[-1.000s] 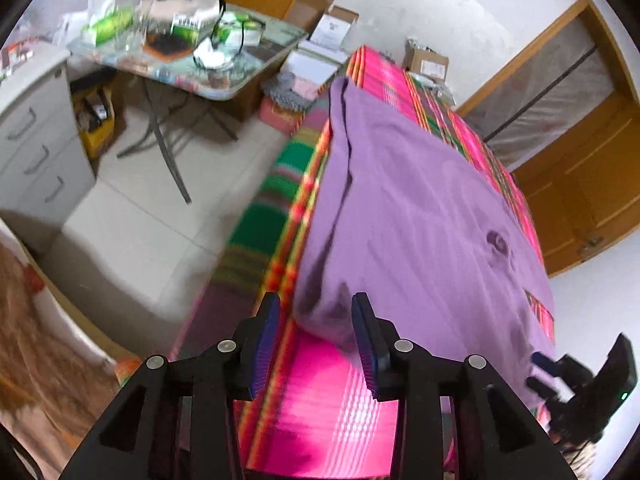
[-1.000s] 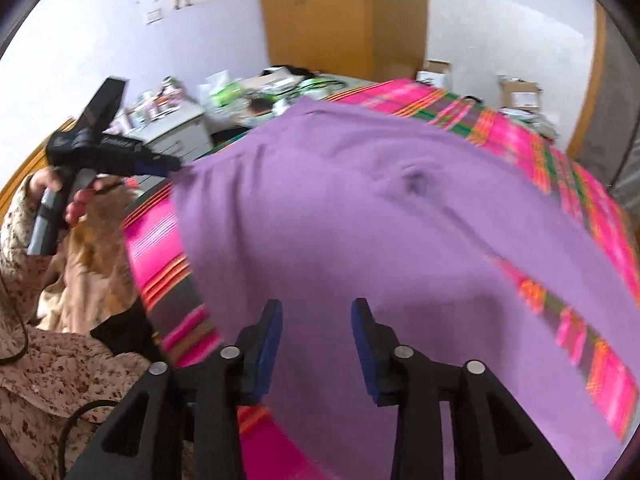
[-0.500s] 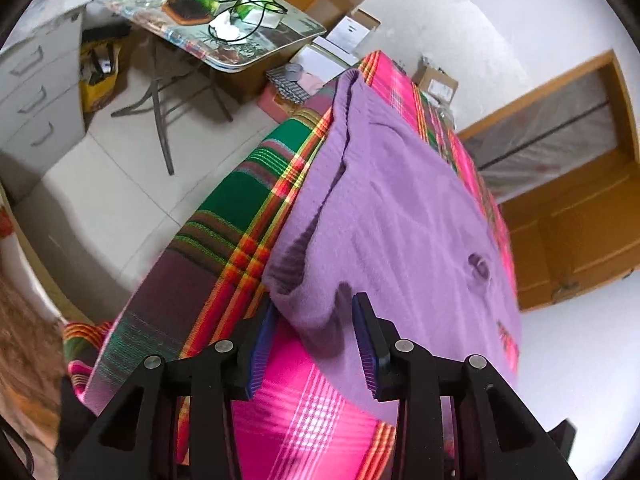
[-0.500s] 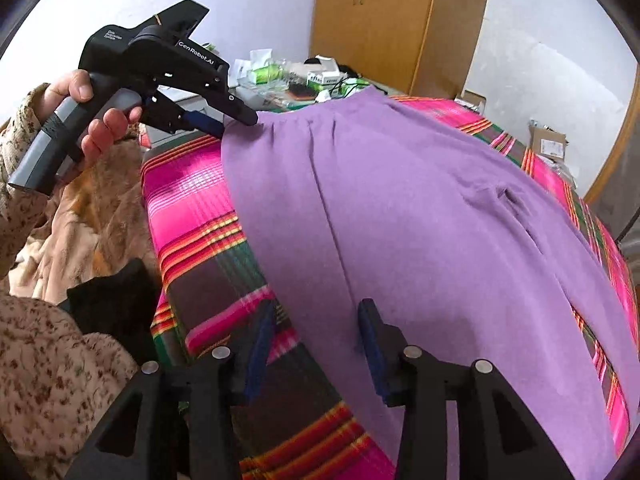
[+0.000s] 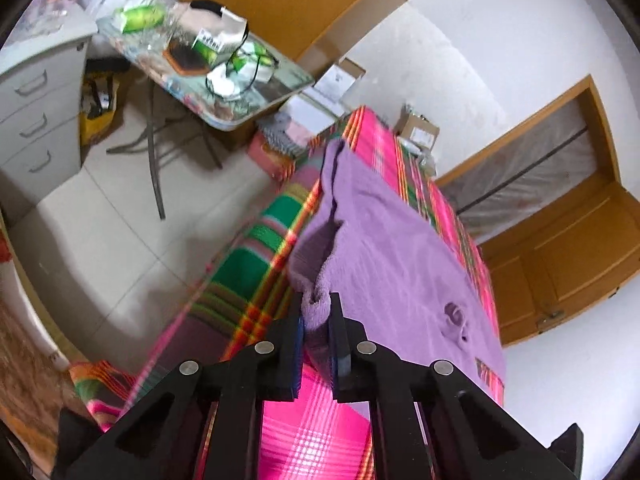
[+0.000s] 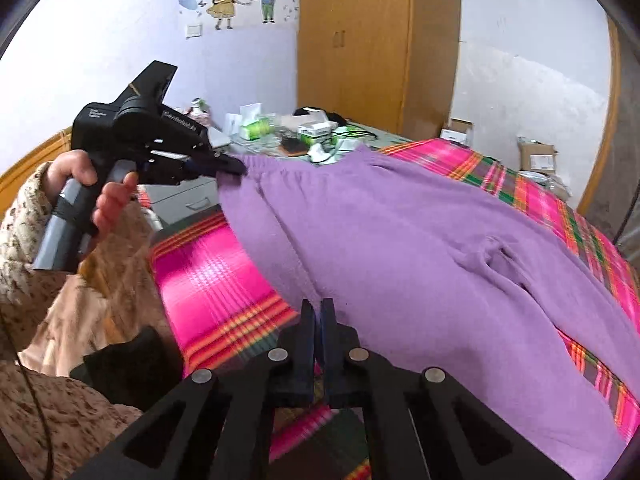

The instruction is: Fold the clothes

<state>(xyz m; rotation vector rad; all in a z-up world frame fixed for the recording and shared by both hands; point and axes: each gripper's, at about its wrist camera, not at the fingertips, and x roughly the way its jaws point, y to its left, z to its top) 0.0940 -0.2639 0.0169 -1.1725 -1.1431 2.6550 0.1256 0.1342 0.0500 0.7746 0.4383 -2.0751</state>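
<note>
Both pairs of jaws have just been closing, and we now have the purple trousers (image 6: 400,240) in a grip at two points. Our left gripper (image 5: 318,320) pinches a bunched corner of the waistband between its pads, the fabric lifting into a small peak there. Our right gripper (image 6: 318,320) stands with its fingers almost touching at the near edge of the cloth; a thin fold seems to be caught between them, though we cannot see it plainly. The trousers lie spread flat across the pink plaid bedcover (image 6: 208,276), one side running along the bed's edge. We judge the fold can start from here, since two grips let us lift that side together. Both grippers tilt downward toward the bed, and the left hand (image 6: 92,192) wraps the handle of its tool
</note>
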